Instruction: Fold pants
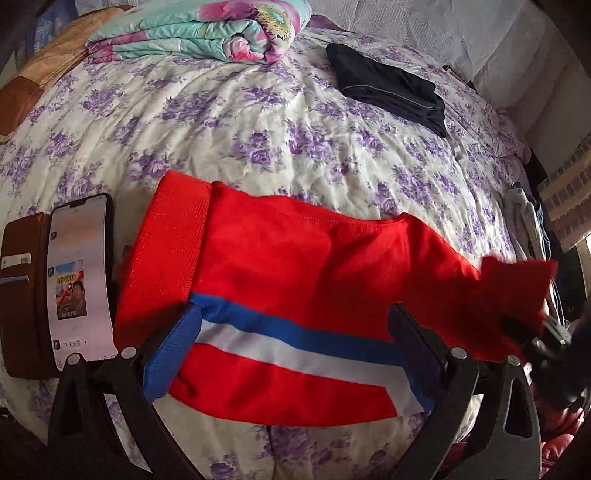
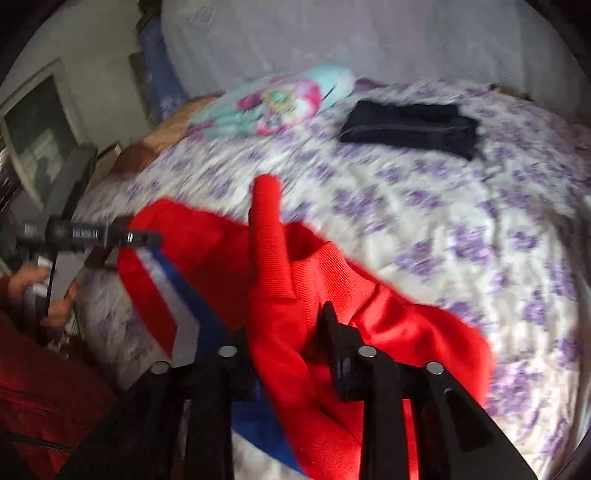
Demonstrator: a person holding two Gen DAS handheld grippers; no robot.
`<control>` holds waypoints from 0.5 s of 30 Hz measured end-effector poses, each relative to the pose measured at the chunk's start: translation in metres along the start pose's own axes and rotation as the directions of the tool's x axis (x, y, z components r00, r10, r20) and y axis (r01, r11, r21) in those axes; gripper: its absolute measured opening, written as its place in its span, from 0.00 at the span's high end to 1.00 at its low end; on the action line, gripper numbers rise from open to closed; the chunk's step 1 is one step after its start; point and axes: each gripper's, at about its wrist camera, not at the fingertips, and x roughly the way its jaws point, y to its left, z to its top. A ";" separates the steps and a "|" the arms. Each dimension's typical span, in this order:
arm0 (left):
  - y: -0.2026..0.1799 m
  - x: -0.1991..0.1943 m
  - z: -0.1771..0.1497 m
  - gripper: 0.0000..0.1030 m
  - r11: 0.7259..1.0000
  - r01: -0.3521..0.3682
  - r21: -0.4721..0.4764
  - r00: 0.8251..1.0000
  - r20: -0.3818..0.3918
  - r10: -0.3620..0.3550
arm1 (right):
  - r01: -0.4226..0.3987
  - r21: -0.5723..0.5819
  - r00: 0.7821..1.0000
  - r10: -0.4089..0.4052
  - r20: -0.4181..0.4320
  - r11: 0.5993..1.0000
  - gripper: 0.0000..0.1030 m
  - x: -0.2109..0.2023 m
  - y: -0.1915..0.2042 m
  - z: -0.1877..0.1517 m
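Left wrist view. The red pants [image 1: 280, 280] lie across the bed cover [image 1: 258, 140] in the lower half of the frame, running from 9 o'clock toward 3 o'clock. A ribbed red cuff [image 1: 173, 229] sits at the 10 o'clock end of the garment. A blue and white stripe [image 1: 295, 343] runs along the near edge. The left gripper [image 1: 295, 332] is spread wide: one finger lies at 8 o'clock beside the blue cuff, the other at 4 o'clock over the stripe. No cloth is pinched between them. At 3 o'clock the right gripper [image 1: 532, 328] shows as a dark blurred shape at a raised fold of red fabric. A phone [image 1: 81, 280] in a brown wallet case rests on the cover at 9 o'clock, just beside the pants. A folded floral quilt [image 1: 199, 29] lies at 12 o'clock. A folded dark garment [image 1: 391, 85] lies at 1 o'clock, well apart from the pants.

Right wrist view. The frame is motion-blurred. The pants [image 2: 388, 317] fill the centre and 6 o'clock area. A ribbed band of red cloth [image 2: 267, 236] rises from between the two fingers of the right gripper [image 2: 284, 339], which is clamped on the pants. The left gripper [image 2: 110, 236] appears at 9 o'clock, next to the striped edge of the pants. The dark garment [image 2: 410, 125] lies at 1 o'clock and the quilt [image 2: 273, 99] at 12 o'clock, both on the bed cover [image 2: 461, 229].
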 end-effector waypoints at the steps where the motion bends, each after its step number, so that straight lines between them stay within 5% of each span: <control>1: 0.003 0.000 -0.003 0.05 1.000 0.017 -0.003 1.000 -0.005 -0.017 | -0.016 0.003 0.998 0.016 -0.056 1.000 0.47 0.011 0.006 -0.003; 3: 0.006 -0.005 -0.007 0.05 0.999 0.042 0.001 0.999 -0.006 -0.042 | -0.035 0.041 0.997 0.038 -0.071 0.999 0.47 0.007 0.009 -0.006; 7: 0.008 -0.017 -0.012 0.05 0.998 0.064 0.014 0.998 0.027 -0.064 | -0.071 0.136 0.995 0.061 0.077 0.988 0.42 -0.040 -0.011 0.002; 11: 0.014 -0.022 -0.015 0.05 0.999 0.047 0.002 0.998 0.040 -0.047 | -0.081 0.201 0.990 0.056 0.128 0.976 0.40 -0.050 -0.030 0.010; 13: 0.020 -0.022 -0.019 0.05 0.999 0.052 -0.013 0.998 0.032 -0.052 | 0.004 0.183 0.999 -0.010 0.034 0.983 0.40 -0.026 -0.028 0.013; 15: 0.022 -0.023 -0.025 0.05 0.998 0.053 -0.016 0.998 0.026 -0.053 | 0.110 0.091 0.980 -0.093 -0.175 0.990 0.39 0.024 -0.021 0.001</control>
